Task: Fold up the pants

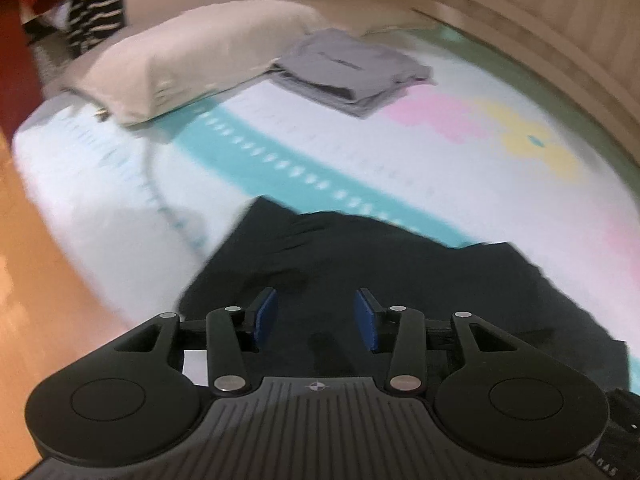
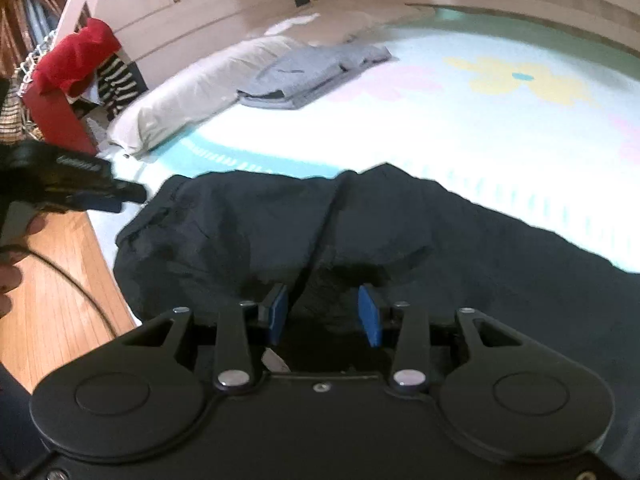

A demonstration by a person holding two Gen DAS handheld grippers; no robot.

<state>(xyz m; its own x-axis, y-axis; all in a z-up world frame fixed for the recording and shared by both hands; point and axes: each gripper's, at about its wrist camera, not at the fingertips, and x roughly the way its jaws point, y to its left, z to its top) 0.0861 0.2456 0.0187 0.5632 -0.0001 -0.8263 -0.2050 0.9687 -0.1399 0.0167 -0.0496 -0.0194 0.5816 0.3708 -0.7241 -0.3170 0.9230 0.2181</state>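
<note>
Along the near edge of the pastel patterned bed cover point(image 2: 500, 128), close to its corner by the floor, lie the dark navy fabric pants point(image 2: 304, 224), rumpled, with a crease running down their middle and one end bunched near that corner. From the right wrist view the right gripper point(image 2: 325, 312) hovers low over the pants, its blue-padded jaws spread apart with nothing between them, and dark cloth fills the gap ahead of the fingertips; whether the pads touch the fabric cannot be told. From the left wrist view the left gripper point(image 1: 316, 318) is likewise released, jaws parted, poised above the pants point(image 1: 360, 264), whose pointed edge juts forward just beyond its tips toward a teal band on the cover point(image 1: 360, 152). That same left gripper point(image 2: 100, 194) shows in the right view just off the pants' end at the bed's side edge, above the orange wooden floor point(image 2: 52, 300). Well apart from the pants, toward the far side of the bed, a folded stack of grey clothes point(image 1: 348, 68) lies just beside a long beige pillow point(image 1: 188, 64). Beyond the pillow hang a red cloth point(image 2: 80, 56) and a black-and-white striped garment point(image 2: 118, 80).
</note>
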